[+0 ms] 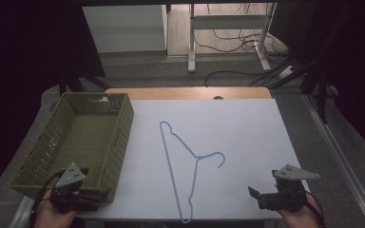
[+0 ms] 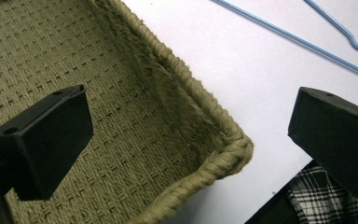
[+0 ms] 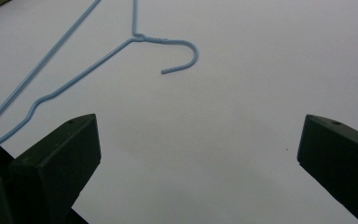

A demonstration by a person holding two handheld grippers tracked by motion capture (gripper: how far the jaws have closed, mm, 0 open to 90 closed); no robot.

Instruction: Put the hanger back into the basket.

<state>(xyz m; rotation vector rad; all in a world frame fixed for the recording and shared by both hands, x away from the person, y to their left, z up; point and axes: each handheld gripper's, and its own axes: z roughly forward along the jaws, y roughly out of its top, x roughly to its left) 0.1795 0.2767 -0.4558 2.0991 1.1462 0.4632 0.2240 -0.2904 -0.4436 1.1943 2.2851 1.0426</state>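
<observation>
Blue wire hanger (image 1: 185, 166) lies flat on the white table top (image 1: 247, 137), between the two grippers and a little ahead of both, hook curling toward the right gripper (image 1: 266, 192). Right gripper: jaws spread wide, nothing between them; in the right gripper view the hook (image 3: 186, 49) sits ahead and slightly left of the gap, well apart from the tips. Left gripper (image 1: 92, 190): jaws also wide apart and empty, hanging over the near corner of the woven basket (image 1: 52, 142), with the hanger's long wire off to its right. Judgement on handling: thin, light, stiff wire with a smooth coating, likely to slide or pivot in a pinch and hard to lift off a flat surface. Best hold looks like the twisted neck below the hook, where the wire is doubled.
</observation>
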